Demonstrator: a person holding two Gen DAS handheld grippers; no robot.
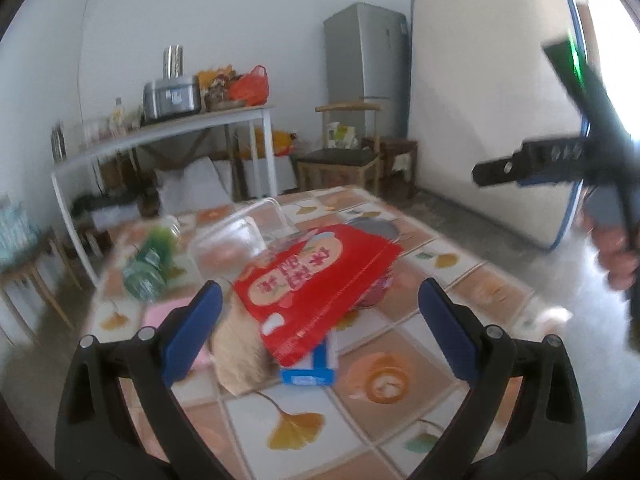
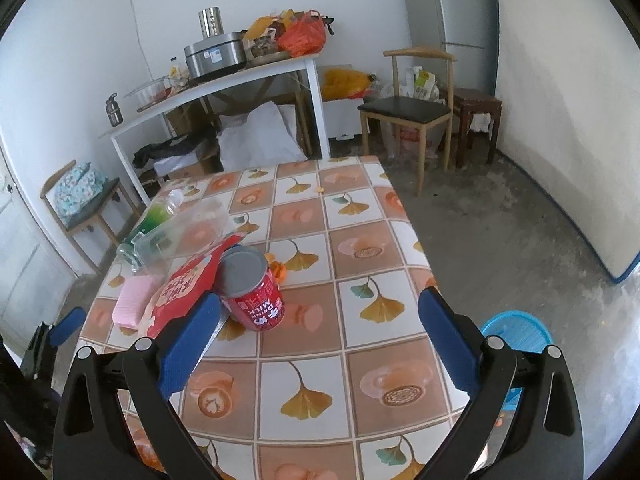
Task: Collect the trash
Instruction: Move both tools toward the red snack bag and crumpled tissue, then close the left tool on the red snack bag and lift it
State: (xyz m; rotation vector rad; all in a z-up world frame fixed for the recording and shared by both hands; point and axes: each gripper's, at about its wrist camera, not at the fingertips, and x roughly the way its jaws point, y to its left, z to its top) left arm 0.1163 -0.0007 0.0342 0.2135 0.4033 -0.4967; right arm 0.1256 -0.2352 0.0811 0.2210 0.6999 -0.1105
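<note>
Trash lies in a pile on the tiled-pattern table (image 2: 360, 208). A red snack packet (image 1: 320, 280) rests on a blue-and-white box (image 1: 316, 364) beside a beige crumpled wad (image 1: 240, 352), and my left gripper (image 1: 320, 332) stands open just before them. Behind are a pink pad (image 1: 160, 316), a green bottle (image 1: 152, 260) and a clear plastic box (image 1: 236, 236). In the right wrist view, a red milk-drink can (image 2: 252, 288) stands upright against the red packet (image 2: 184, 288). My right gripper (image 2: 320, 340) is open, just short of the can and to its right. Orange peel (image 2: 278, 268) lies behind the can.
A blue basket (image 2: 516, 332) sits on the floor at the table's right edge. Beyond the table are a white side table (image 2: 224, 84) with pots and bags, a wooden chair (image 2: 404, 108), a stool (image 2: 476, 104), a fridge (image 1: 364, 52) and a leaning mattress (image 1: 488, 100).
</note>
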